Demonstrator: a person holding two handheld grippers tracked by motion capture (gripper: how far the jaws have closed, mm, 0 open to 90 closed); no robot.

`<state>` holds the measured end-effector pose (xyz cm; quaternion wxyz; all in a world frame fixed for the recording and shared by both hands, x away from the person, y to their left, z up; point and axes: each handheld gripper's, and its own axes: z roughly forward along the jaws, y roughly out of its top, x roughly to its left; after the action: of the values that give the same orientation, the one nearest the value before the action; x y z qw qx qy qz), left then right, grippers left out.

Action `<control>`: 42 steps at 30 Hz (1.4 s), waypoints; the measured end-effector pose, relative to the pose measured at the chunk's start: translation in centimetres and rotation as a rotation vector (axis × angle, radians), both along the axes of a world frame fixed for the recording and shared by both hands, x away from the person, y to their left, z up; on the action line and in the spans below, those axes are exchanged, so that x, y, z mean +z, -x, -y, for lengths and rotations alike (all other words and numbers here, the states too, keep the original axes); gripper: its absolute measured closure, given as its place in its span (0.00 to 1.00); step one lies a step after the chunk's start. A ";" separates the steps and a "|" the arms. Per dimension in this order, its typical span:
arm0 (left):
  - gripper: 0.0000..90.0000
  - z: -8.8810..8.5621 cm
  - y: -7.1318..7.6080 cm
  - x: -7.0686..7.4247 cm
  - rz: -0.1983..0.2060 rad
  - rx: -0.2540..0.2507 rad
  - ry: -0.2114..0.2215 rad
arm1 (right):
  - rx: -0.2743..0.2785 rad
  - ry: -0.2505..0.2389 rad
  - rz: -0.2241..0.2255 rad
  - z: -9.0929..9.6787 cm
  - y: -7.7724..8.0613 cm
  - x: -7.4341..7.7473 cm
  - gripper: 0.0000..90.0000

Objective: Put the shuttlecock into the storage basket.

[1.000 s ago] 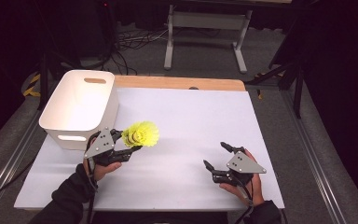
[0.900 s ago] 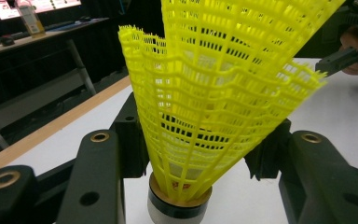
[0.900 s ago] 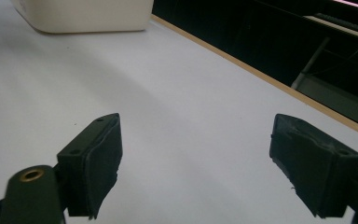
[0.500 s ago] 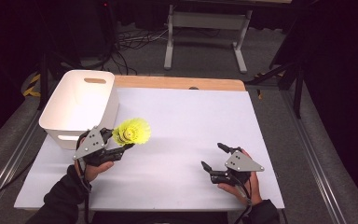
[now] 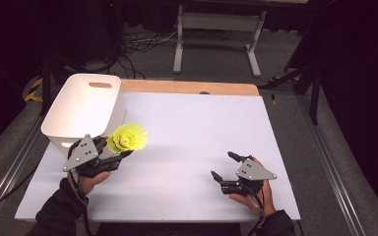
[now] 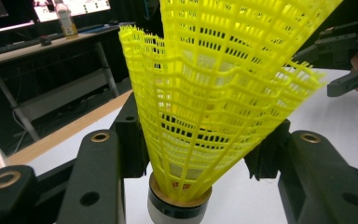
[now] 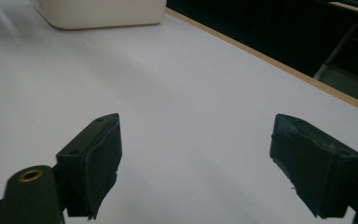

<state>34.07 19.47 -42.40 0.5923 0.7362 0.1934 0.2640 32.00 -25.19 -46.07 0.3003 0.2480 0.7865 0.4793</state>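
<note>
High view, left claw (image 5: 114, 153) gripping yellow shuttlecock (image 5: 128, 137) beside white bin (image 5: 83, 115)

A white table (image 5: 197, 142) carries a wooden strip (image 5: 187, 87) along its far edge. Beyond it a grey metal stand (image 5: 216, 34) rests on the dark floor beside loose cables (image 5: 138, 44), and yellow-black tape (image 5: 32, 91) lies on the floor at the far left. In the left gripper view a long desk (image 6: 42, 46) holds a bottle (image 6: 66, 21) under lit screens (image 6: 70, 7).
</note>
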 end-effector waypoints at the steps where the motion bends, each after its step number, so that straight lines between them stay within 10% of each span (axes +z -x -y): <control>1: 0.56 -0.1 0.1 0.0 -0.006 0.000 0.005 | -0.001 0.001 -0.002 0.0 0.0 0.0 0.20; 42: 0.56 -3.7 0.9 1.0 0.021 0.079 0.051 | -0.013 0.027 0.016 0.3 0.0 0.1 0.20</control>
<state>33.14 23.21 -41.41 0.6020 0.7099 0.2226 0.2899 32.04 -25.47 -45.94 0.3132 0.2452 0.7889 0.4684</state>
